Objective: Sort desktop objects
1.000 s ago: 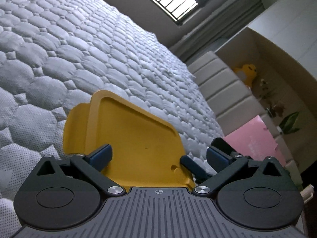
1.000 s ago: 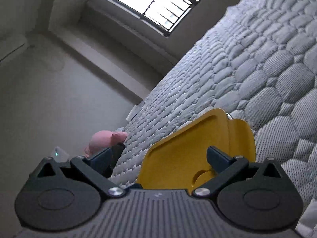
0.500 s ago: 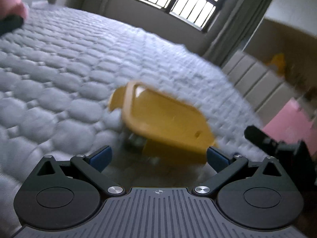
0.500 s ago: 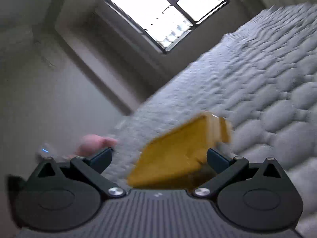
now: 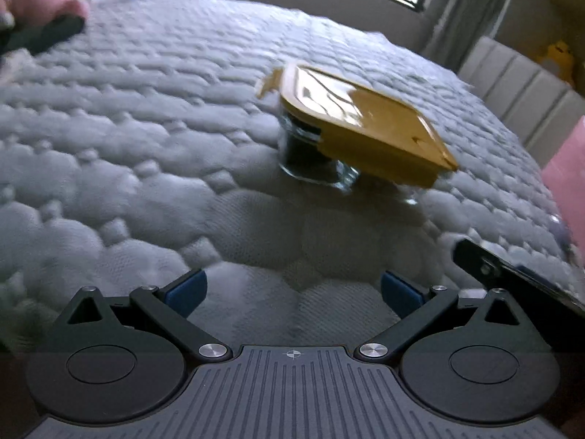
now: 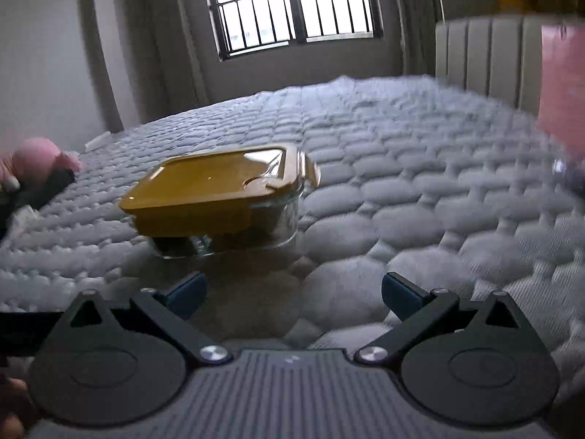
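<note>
Left wrist view: left gripper [image 5: 291, 287] jaws wide, nothing between them, low over mattress [image 5: 146, 128].
Right wrist view: right gripper [image 6: 291, 287] jaws wide, nothing held.
Container: glass container [image 5: 310, 153] with yellow lid [image 5: 365, 124] rests on mattress, ahead of both grippers, apart from them.
Lid: closed on container [image 6: 285, 219], yellow lid [image 6: 215, 183] blurred.
Edges: pink toy [image 6: 36, 157] far left; pink object [image 6: 563, 80] right, blurred.

Black tool [image 5: 291, 292], blue pads [image 5: 186, 291], silver screws
</note>
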